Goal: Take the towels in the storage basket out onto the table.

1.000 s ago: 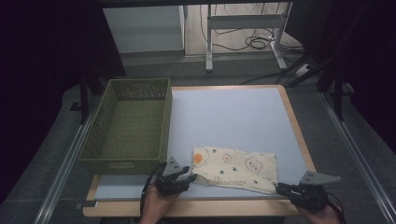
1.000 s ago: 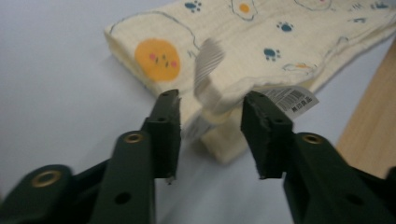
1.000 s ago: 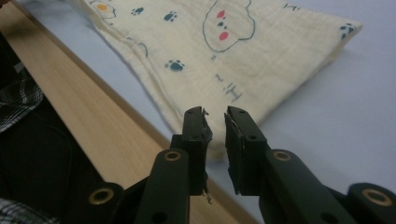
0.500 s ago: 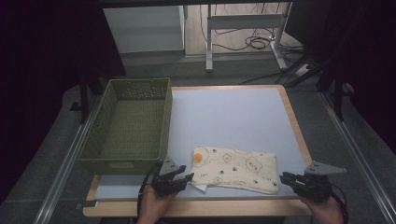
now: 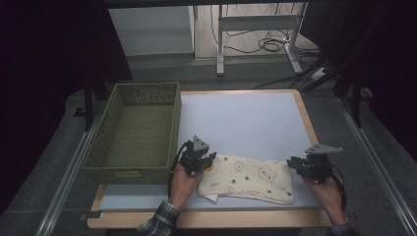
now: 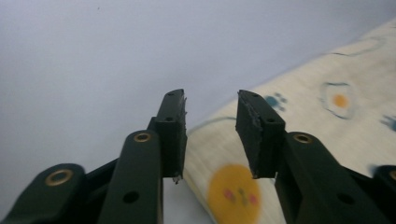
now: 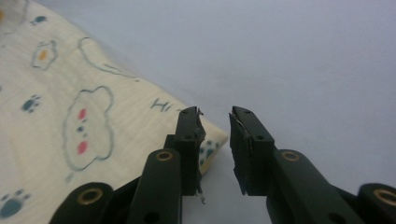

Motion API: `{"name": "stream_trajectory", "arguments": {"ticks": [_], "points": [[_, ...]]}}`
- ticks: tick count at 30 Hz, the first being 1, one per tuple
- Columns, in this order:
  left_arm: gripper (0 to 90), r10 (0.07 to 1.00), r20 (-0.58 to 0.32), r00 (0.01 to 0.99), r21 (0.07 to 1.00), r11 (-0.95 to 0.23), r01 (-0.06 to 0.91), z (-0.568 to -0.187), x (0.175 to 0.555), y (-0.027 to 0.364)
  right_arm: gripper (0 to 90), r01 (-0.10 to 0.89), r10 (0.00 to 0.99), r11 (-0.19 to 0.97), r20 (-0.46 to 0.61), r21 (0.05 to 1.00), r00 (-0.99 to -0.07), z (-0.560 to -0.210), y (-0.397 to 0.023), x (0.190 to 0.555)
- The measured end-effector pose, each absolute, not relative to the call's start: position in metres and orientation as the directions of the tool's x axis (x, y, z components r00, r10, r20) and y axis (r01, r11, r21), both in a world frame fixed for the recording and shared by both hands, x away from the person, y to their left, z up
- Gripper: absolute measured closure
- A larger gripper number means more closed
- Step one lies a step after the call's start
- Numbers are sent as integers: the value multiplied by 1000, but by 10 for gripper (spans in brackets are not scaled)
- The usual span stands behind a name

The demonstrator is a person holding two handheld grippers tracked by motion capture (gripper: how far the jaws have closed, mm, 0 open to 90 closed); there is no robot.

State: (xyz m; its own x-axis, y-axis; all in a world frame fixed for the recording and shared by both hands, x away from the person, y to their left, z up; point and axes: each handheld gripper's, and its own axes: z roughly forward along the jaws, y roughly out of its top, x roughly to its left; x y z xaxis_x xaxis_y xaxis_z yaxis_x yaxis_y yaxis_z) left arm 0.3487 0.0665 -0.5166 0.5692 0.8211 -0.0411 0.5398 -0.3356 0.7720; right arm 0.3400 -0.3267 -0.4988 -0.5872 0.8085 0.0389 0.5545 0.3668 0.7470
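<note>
The left gripper (image 5: 202,160) has its jaws apart with a narrow gap, nothing between them, over the left end of the folded cream cloth (image 5: 246,179). It has moved a little forward since a moment ago. The right gripper (image 5: 301,164) is also narrowly open and empty; it has come inward and now stands just beside the cloth's right corner. The cloth lies on the white table (image 5: 241,123), near the front edge, right of the green basket (image 5: 135,132).
</note>
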Motion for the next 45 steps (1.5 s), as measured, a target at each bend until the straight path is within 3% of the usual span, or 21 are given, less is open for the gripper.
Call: {"name": "stream_trajectory", "arguments": {"ticks": [5, 8, 10, 12, 15, 18, 30, 41, 45], "points": [[529, 837, -29, 547, 740, -350, 574, -531, 361, 67, 652, 576, 805, 386, 42, 720, -592, -513, -322, 353], [531, 840, -35, 541, 723, -353, 594, -537, 364, 68, 697, 577, 798, 413, 25, 705, -602, -518, -319, 353], [581, 834, -90, 545, 725, -321, 610, -538, 364, 69, 777, 582, 791, 411, 43, 701, -610, -518, -319, 352], [694, 822, -99, 561, 718, -331, 613, -537, 364, 68, 856, 579, 782, 429, 35, 693, -622, -516, -317, 351], [849, 807, -88, 584, 709, -361, 606, -533, 361, 64, 867, 572, 781, 447, 11, 688, -625, -511, -317, 351], [869, 811, -83, 579, 719, -353, 598, -530, 365, 64, 870, 569, 791, 431, 12, 700, -612, -505, -321, 354], [872, 831, -29, 556, 741, -355, 570, -525, 413, 55, 872, 584, 833, 377, 13, 718, -553, -502, -325, 404], [864, 827, -52, 560, 754, -336, 565, -522, 417, 57, 864, 574, 837, 370, 6, 730, -547, -497, -323, 408], [704, 818, -42, 574, 762, -346, 548, -515, 413, 54, 785, 576, 841, 355, 18, 736, -541, -496, -322, 404]]}}
